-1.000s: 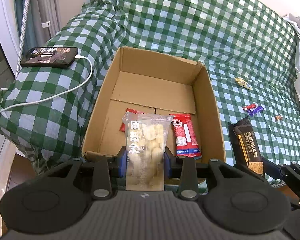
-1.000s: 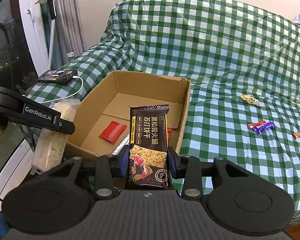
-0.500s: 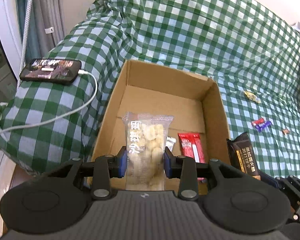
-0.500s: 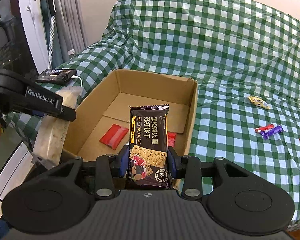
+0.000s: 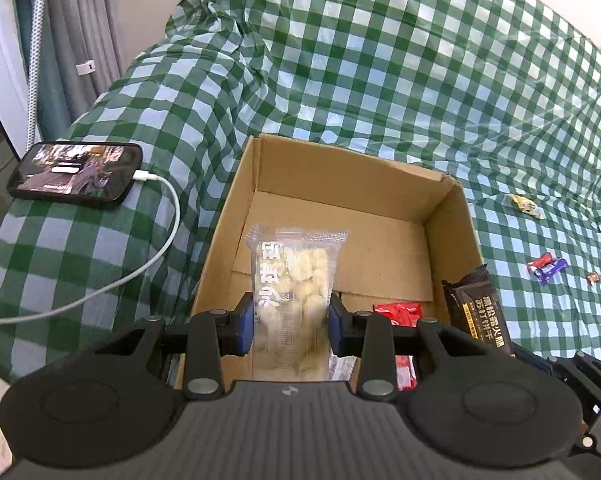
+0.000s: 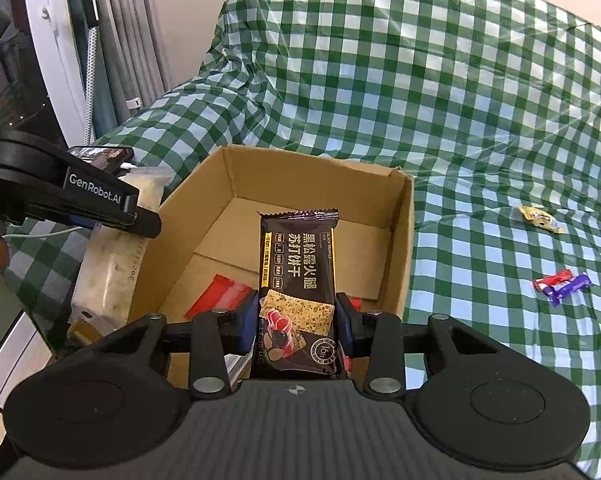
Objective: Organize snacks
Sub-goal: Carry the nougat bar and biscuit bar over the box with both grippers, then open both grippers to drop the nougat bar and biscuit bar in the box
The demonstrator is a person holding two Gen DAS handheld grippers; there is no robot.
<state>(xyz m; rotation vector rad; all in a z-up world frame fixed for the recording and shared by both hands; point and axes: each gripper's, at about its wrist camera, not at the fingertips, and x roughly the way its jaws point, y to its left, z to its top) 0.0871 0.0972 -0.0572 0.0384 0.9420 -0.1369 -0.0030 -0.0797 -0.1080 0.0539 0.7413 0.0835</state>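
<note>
My left gripper [image 5: 290, 328] clamps a clear plastic packet of pale puffed snacks [image 5: 294, 300]; my right gripper [image 6: 296, 326] clamps a dark brown cracker packet [image 6: 296, 280]. Both hang over the open cardboard box's [image 6: 312, 176] near edge, red sachets [image 6: 220, 296] lying inside, on the green-checked cloth [image 6: 460, 120].

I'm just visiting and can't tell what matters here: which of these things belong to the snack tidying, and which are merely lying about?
Part of the job:
- clear snack pack
- black cracker pack
- cardboard box
- red packets in it
- loose candies

Lying about:
- phone
- white cable
- checked cover
</note>
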